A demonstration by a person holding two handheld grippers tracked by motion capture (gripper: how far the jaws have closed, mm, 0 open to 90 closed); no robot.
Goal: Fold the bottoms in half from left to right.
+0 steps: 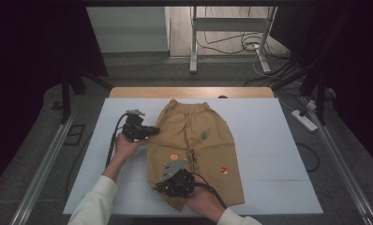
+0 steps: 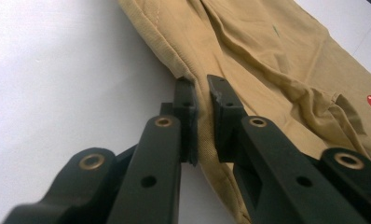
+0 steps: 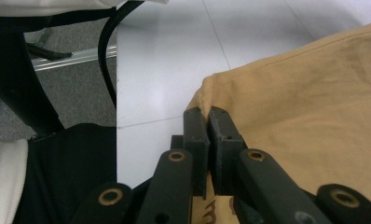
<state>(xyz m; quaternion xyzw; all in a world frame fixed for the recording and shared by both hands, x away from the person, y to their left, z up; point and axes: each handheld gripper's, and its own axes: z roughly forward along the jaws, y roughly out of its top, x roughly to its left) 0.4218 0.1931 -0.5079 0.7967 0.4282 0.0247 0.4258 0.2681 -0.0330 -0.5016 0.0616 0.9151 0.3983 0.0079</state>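
Note:
Tan child's trousers [image 1: 194, 136] lie flat on the white table [image 1: 269, 140], waistband at the far end, with small fruit and mushroom patches on the legs. My left gripper [image 1: 155, 131] sits at the trousers' left side seam, and in the left gripper view its jaws [image 2: 202, 88] are shut on the fabric edge [image 2: 203, 140]. My right gripper [image 1: 159, 187] is at the near hem of the left leg. In the right gripper view, it [image 3: 207, 114] is shut on the hem corner of the trousers [image 3: 314, 116].
The white sheet leaves a wooden strip [image 1: 189, 92] bare at the table's far edge. A metal stand [image 1: 193, 42] and cables are on the floor behind. A power strip [image 1: 305, 120] lies off the right side. White sleeves [image 1: 95, 201] enter from the bottom.

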